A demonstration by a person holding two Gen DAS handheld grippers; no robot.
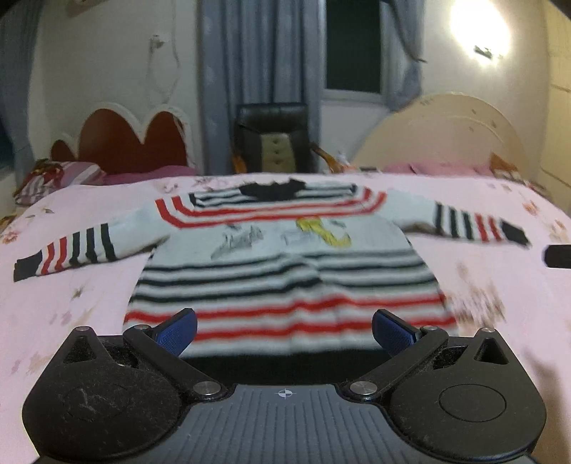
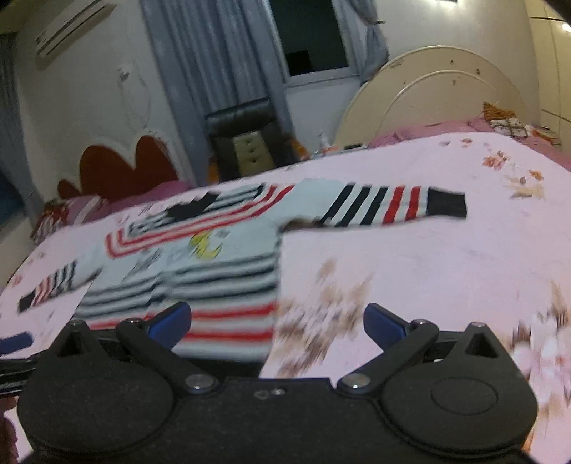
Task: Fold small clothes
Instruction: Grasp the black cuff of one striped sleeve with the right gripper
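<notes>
Only the left wrist view shows the whole sweater lying flat on the pink bedspread, both sleeves spread, neck toward the black chair. The right view adds an air conditioner high on the wall. The left gripper hangs wide open over the sweater's hem. The right gripper, equally wide, straddles the hem's right corner.

**Striped sweater spread flat on the pink bedspread**

The sweater lies face up on the bedspread, both sleeves stretched sideways. The left gripper hovers at its hem, its 2 blue fingers spread wide, holding nothing. A black chair stands beyond.
</notes>
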